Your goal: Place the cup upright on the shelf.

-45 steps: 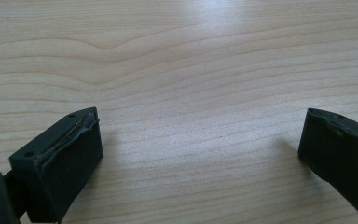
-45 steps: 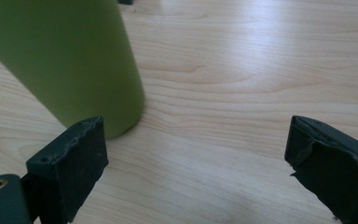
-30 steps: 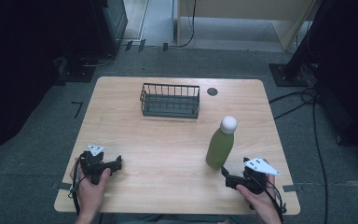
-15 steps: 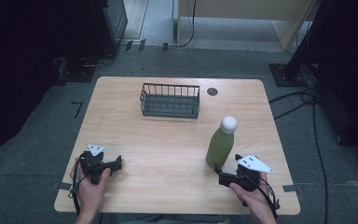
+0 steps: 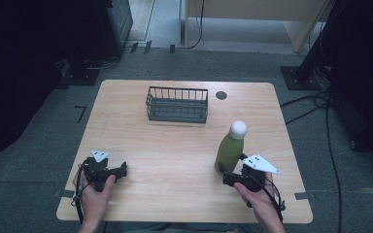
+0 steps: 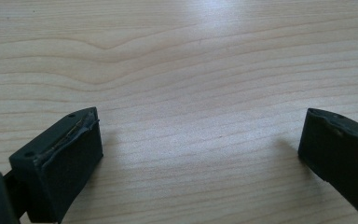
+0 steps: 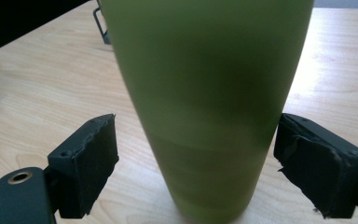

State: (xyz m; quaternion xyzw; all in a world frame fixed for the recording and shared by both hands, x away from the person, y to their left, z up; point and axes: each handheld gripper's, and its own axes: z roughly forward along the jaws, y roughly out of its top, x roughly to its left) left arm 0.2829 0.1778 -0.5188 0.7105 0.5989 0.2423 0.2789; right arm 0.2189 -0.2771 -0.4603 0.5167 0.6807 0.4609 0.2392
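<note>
A green bottle [image 5: 230,150] with a white round cap stands upright on the right half of the wooden table [image 5: 175,145]. My right gripper [image 5: 226,174] sits at its base from the near side. In the right gripper view the bottle [image 7: 209,116] is between the jaws of that gripper [image 7: 196,163]. The jaws have just been closing, with a gap still showing at the left pad [image 7: 93,158]. My left gripper [image 5: 122,170] rests at the near left of the table, and in its own view this gripper [image 6: 200,144] stands open over bare wood.
A dark wire basket [image 5: 177,104] stands at the back middle of the table. A small dark round disc [image 5: 221,95] lies beside it to the right. Cables trail over the floor to the right of the table.
The right hand has moved left and forward, bringing its gripper up to the bottle's base. The left hand and the bottle have stayed put.
</note>
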